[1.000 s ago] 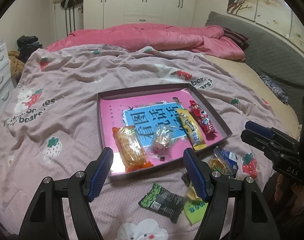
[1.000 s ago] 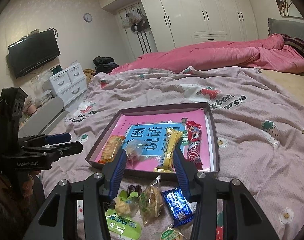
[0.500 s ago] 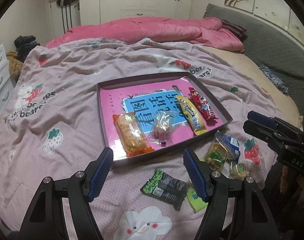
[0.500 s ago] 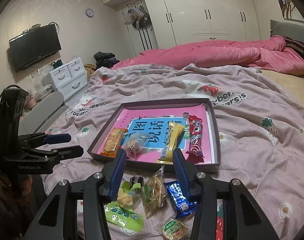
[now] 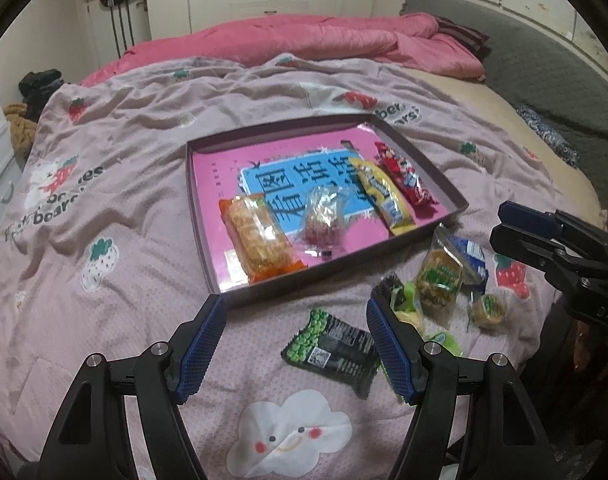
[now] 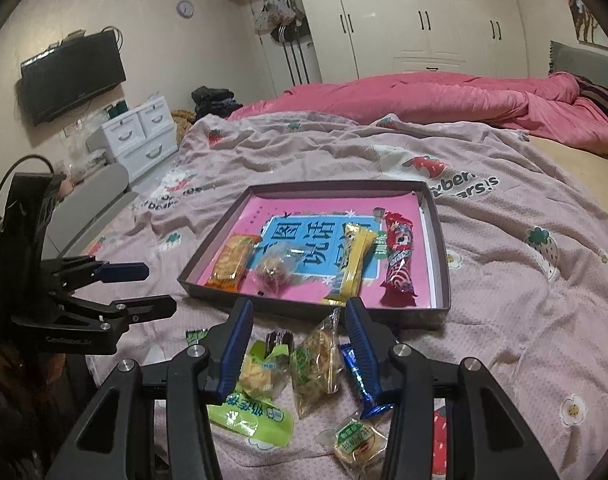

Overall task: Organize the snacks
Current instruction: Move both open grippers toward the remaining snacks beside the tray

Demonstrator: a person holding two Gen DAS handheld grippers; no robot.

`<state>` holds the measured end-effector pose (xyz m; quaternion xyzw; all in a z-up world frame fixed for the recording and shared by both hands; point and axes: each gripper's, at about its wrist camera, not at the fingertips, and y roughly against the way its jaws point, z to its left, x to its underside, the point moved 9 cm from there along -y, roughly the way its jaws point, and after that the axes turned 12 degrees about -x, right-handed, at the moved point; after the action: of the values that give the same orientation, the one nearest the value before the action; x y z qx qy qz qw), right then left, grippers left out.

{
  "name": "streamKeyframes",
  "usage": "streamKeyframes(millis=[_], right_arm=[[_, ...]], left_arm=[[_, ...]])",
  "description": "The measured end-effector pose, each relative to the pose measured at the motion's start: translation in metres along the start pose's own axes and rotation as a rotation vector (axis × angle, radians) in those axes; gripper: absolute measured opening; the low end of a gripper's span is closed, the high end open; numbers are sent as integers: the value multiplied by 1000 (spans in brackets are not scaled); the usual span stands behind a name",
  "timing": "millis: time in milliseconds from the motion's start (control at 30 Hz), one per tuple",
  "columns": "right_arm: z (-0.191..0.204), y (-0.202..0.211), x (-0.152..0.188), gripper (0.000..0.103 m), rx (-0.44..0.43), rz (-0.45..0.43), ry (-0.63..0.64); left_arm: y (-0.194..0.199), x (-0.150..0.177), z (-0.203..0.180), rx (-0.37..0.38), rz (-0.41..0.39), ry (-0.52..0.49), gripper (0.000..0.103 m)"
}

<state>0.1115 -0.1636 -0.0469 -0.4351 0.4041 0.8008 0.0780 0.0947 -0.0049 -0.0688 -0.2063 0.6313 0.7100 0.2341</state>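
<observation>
One shallow dark-rimmed tray (image 5: 452, 196) with a pink printed floor is shown lying on a strawberry-print bedspread (image 5: 123, 208). Four snacks are counted inside it: an orange cracker pack (image 5: 257, 238), a clear candy bag (image 5: 322, 216), a yellow bar (image 5: 384, 194) and a red bar (image 5: 404, 178). All four are laid with their long axes running from the tray's near rim toward its far rim, side by side.

Six loose snacks are counted on the bedspread just in front of the tray's near rim: a black-and-green pea packet (image 5: 336, 348), lying roughly parallel to that rim, a dark wrapped sweet (image 6: 279, 340), a lime-green packet (image 6: 249, 412), a clear green-labelled bag (image 6: 316, 364), a blue packet (image 6: 358, 376) and a small round cake (image 6: 358, 440).

Two grippers are seen. The left gripper (image 5: 293, 350) is held wide open above the pea packet, nothing being gripped. The right gripper (image 6: 299, 340) is held partly open over the loose pile, its fingers empty.
</observation>
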Motion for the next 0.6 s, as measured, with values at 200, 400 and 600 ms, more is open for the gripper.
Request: streamKeyframes(millis=[200,400,600], right_arm=[[1,-6,10,48,11,43,10],[-3,-16,21,48,21,103,-1],[-9,-28,33,48,26,158,-12]], left_arm=[[-3,10,-10,6,21,-45,74],[-12,21,-15,14,66,-76,74],[-20,30,-22,29,105,-103,74]])
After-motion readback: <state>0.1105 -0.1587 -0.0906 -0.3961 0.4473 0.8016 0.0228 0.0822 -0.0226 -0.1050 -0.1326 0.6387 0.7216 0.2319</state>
